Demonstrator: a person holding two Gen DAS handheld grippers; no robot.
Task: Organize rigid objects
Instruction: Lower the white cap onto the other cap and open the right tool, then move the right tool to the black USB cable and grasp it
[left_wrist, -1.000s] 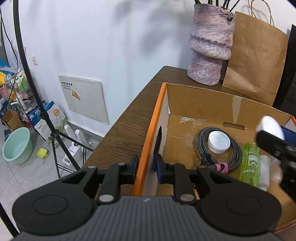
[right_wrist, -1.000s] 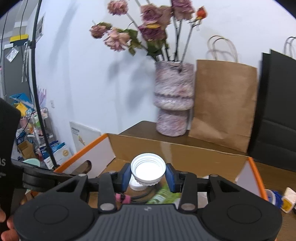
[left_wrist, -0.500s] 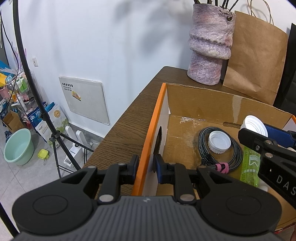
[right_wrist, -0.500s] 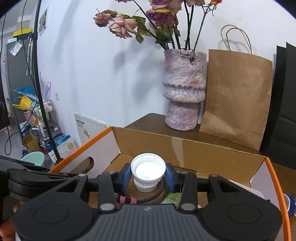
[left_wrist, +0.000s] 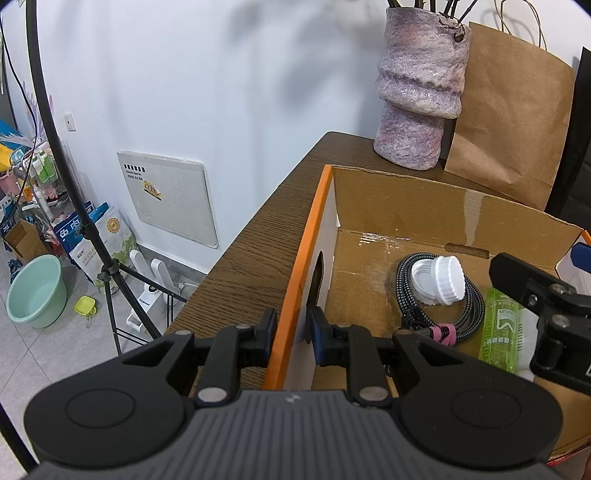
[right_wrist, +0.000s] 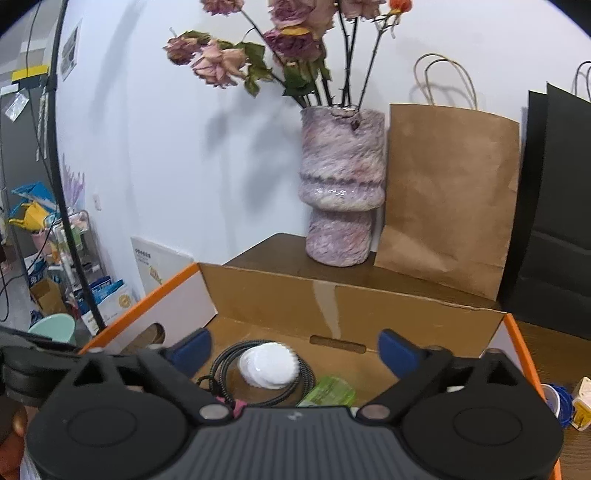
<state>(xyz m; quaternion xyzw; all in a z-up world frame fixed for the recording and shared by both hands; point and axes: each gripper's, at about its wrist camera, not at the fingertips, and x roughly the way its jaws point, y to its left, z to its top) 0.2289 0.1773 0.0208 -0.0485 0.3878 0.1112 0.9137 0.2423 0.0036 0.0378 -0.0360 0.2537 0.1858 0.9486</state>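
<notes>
An open cardboard box (left_wrist: 406, 199) with orange edges stands on the wooden table (left_wrist: 258, 251). My left gripper (left_wrist: 291, 325) is shut on the box's left wall, one pad on each side of it. My right gripper (right_wrist: 295, 349) hovers over the box, its jaws opening wide with nothing between them; one of its fingers (left_wrist: 524, 280) shows at the right of the left wrist view. A white ribbed cap (left_wrist: 448, 280) lies tilted on a second white cap (left_wrist: 424, 275) inside a coiled braided cable (left_wrist: 469, 314). The top cap (right_wrist: 267, 365) sits below my right gripper. A green bottle (left_wrist: 498, 332) lies beside the coil.
Behind the box stand a mauve vase (right_wrist: 341, 192) of dried flowers, a brown paper bag (right_wrist: 447, 199) and a black bag (right_wrist: 554, 221). Small items (right_wrist: 561, 402) lie on the table right of the box. A tripod pole (left_wrist: 74, 184) stands on the floor to the left.
My right gripper has let go of the white cap, which now rests tilted on the other cap inside the cable coil. The left gripper still clamps the box wall.
</notes>
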